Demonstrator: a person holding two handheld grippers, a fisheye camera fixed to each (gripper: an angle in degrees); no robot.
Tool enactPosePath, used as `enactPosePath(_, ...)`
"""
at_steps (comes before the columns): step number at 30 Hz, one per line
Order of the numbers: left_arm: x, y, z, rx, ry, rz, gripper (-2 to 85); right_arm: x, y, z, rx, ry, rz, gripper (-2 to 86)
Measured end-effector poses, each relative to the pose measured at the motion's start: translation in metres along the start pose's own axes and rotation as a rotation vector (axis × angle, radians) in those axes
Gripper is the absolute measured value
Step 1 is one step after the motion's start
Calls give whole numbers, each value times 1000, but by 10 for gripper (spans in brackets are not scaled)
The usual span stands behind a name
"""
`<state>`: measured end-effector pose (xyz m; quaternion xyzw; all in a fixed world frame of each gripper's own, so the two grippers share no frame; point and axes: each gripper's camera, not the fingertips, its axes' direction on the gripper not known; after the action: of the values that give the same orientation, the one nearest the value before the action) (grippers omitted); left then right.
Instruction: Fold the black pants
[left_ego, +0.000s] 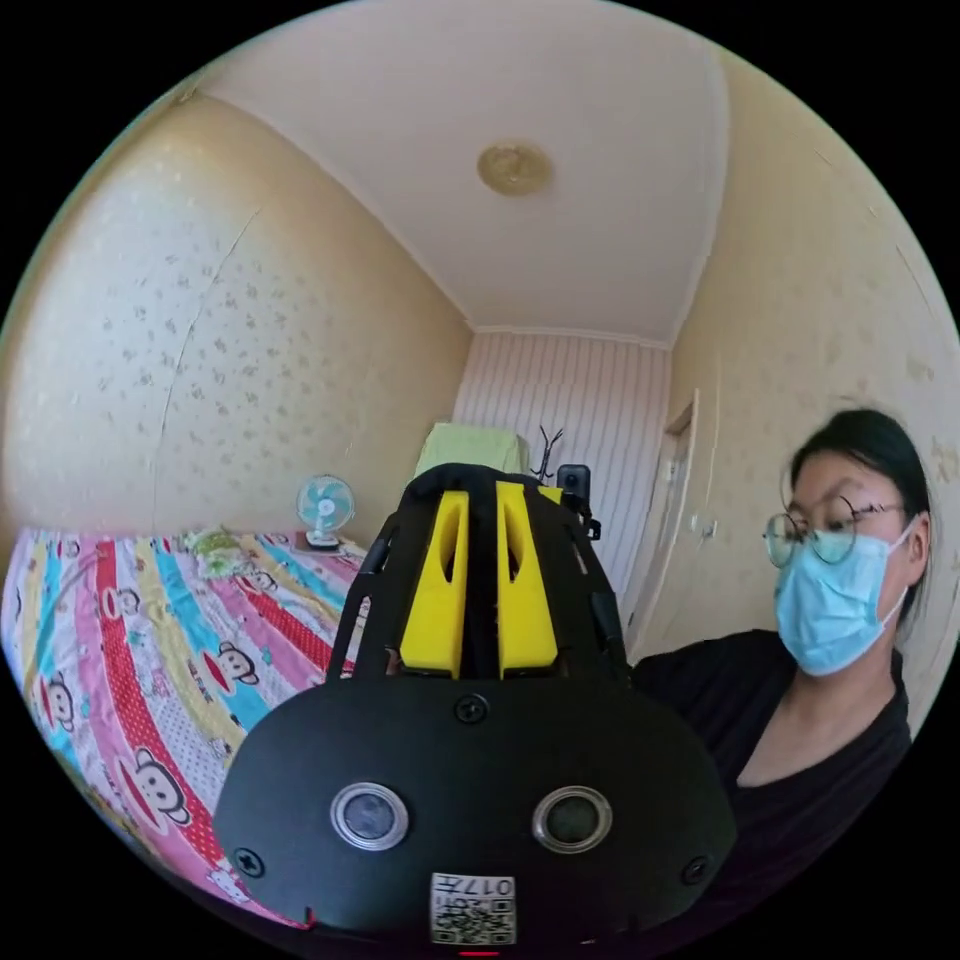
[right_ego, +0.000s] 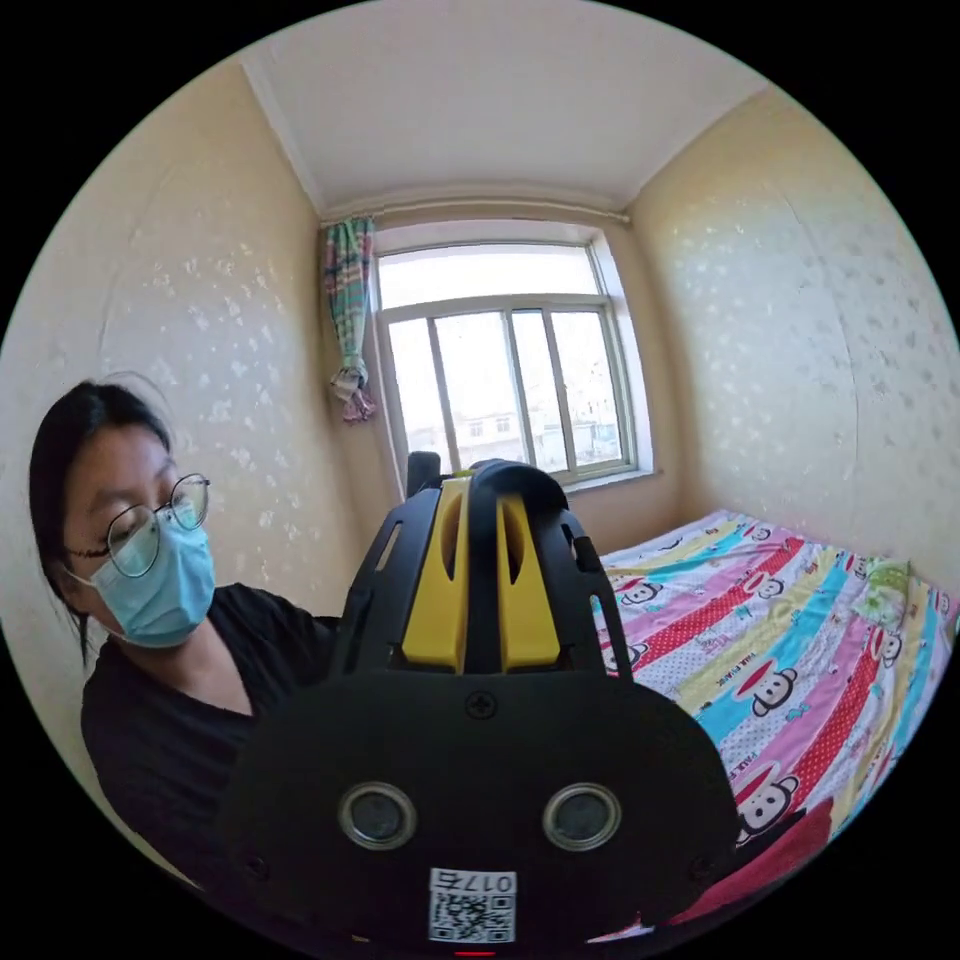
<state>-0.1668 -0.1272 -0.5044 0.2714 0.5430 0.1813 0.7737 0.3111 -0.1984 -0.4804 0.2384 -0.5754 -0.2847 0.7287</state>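
Both tools are being held up in the air, pointing across the room rather than down at any cloth. The left tool (left_ego: 480, 585) is showing its yellow jaws drawn close together with only a narrow dark slot between them, gripping nothing, and the right tool (right_ego: 482, 580) is sitting the same way. A person (right_ego: 170, 640) in a dark top is standing beside the bed (left_ego: 150, 660), which is wearing a striped cartoon sheet with a small fan (left_ego: 325, 508) at its far end. The black pants cannot be made out here, so their look and position are staying unknown (a red cloth (right_ego: 780, 850) is lying at the bed's near edge). Judging by the task alone, pants should be handling as soft, limp and light, best pinched at the waistband corners or the hems.
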Motion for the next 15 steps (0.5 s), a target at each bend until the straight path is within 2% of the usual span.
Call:
enactPosePath(4, -100, -8, 54, -104, -98, -180, 49, 114, 3, 23, -70, 103, 205, 30)
enactPosePath(7, -156, -10, 101, -218, -282, -171, 49, 199, 8, 43, -179, 224, 362, 30)
enactPosePath(9, -186, -2, 125, -290, -330, -199, 49, 233, 25, 54, -176, 266, 457, 30)
enactPosePath(11, -206, 16, 139, -332, -354, -228, 49, 245, 62, 72, -208, 357, 440, 31)
enactPosePath(15, -203, 117, 143, -351, -365, -121, 50, 216, 166, 85, -180, 364, 286, 35)
